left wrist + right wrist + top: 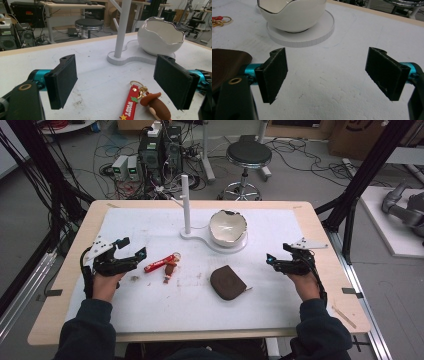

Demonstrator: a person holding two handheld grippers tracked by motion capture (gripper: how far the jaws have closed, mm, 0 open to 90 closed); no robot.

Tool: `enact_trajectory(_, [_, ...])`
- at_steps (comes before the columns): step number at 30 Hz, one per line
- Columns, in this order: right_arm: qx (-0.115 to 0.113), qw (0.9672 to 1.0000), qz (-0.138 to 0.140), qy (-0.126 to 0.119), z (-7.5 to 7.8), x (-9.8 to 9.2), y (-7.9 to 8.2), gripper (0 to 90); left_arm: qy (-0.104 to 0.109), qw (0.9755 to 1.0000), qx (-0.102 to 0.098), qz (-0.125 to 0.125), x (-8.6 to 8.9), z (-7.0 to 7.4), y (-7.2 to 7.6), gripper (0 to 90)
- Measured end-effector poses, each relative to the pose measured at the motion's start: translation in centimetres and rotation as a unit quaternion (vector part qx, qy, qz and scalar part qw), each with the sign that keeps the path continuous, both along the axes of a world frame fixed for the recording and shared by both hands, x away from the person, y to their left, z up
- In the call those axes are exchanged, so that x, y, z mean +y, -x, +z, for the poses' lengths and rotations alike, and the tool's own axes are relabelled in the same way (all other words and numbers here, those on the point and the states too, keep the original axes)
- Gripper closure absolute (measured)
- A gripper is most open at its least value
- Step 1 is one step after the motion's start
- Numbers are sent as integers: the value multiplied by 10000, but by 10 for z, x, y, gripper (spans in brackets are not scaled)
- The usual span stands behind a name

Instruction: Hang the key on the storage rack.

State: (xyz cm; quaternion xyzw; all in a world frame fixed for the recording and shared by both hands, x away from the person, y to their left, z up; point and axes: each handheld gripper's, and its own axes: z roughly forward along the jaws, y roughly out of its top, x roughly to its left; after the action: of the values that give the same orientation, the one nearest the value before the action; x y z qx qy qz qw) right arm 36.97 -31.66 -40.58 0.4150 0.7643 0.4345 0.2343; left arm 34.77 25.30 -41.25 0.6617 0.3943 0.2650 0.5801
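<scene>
A red strap keychain with a gold ring and a small brown figure charm [164,264] lies flat on the white table cover, left of centre. A dark brown rounded leather pouch [227,282] lies flat to its right, well apart. Behind them, a white egg-shaped ceramic bowl with a jagged silver rim [227,227] sits upright on a white stand with a tall upright post [186,205].

Left gripper [131,249] and right gripper [278,256] rest level, fingers spread.

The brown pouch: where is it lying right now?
In the high view the brown pouch lies flat mid-table, in front of the white bowl, between keychain and right gripper.
</scene>
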Motion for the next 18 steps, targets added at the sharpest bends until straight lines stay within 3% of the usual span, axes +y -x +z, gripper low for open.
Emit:
enact_trajectory(12, [53, 10000, 25, -30, -2, 0, -1, 183, -7, 9999, 108, 126, 1, 0, 1, 190])
enact_trajectory(18, [62, 10000, 10, -35, -2, 0, 1, 184, -169, 9996, 225, -26, -6, -2, 2, 239])
